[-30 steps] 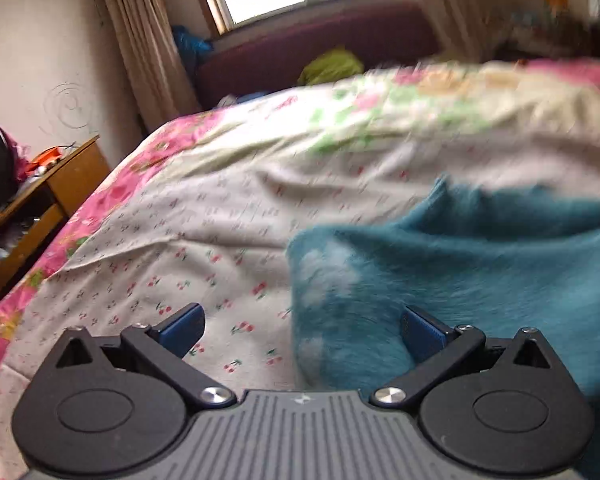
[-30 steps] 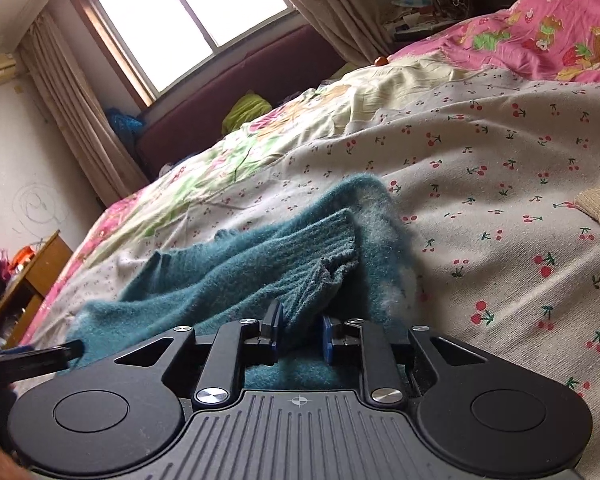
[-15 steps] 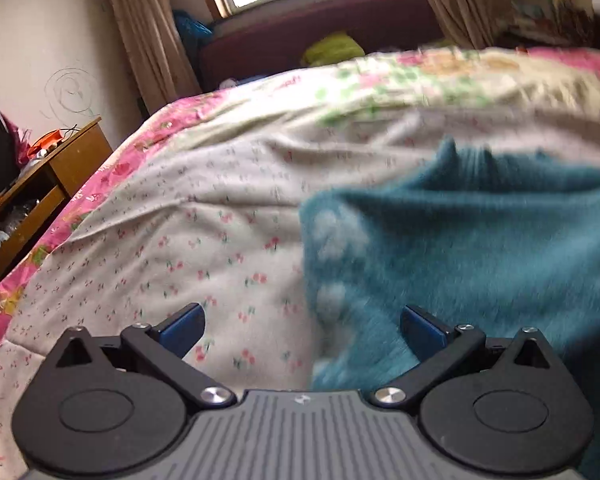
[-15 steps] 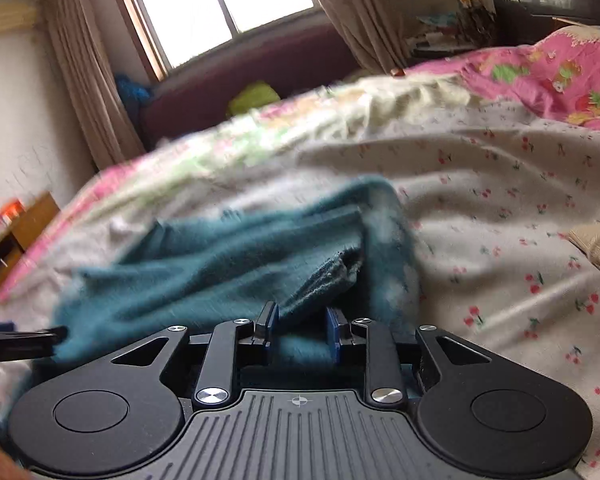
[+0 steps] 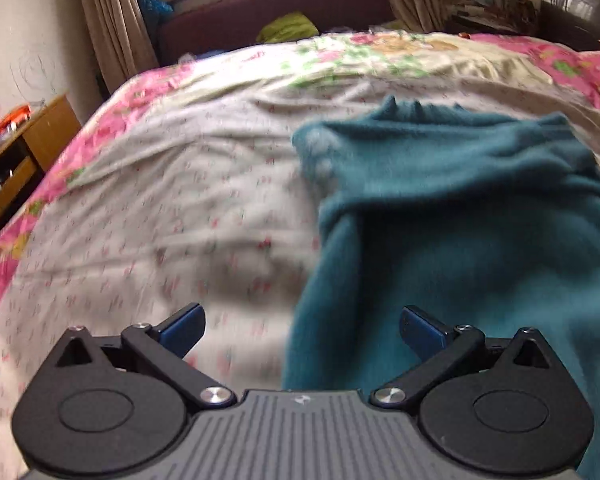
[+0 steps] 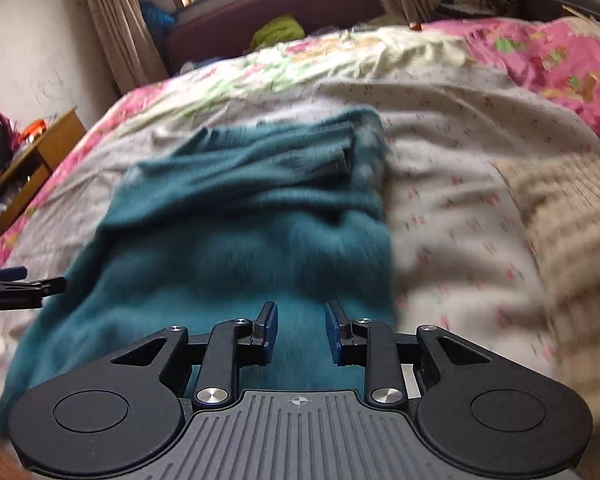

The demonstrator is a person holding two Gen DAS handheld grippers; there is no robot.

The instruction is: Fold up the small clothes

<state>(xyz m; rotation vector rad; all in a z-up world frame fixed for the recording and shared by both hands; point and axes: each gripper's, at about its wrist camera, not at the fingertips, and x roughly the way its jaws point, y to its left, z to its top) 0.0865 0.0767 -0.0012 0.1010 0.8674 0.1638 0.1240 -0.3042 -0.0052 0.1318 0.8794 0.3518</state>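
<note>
We let go of the teal sweater (image 6: pixel 244 208); our right gripper (image 6: pixel 298 330) stood part open, empty. It lay on the bed (image 6: pixel 440 184), running away ahead. Our left gripper (image 5: pixel 300 326), wide open, sat at its left edge.

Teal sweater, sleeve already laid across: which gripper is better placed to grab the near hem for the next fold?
Probably the right gripper: it sits centred over the teal sweater's near end, jaws parted and empty. The left gripper, wide open, straddles the sweater's left edge, half over bare bedsheet.
</note>
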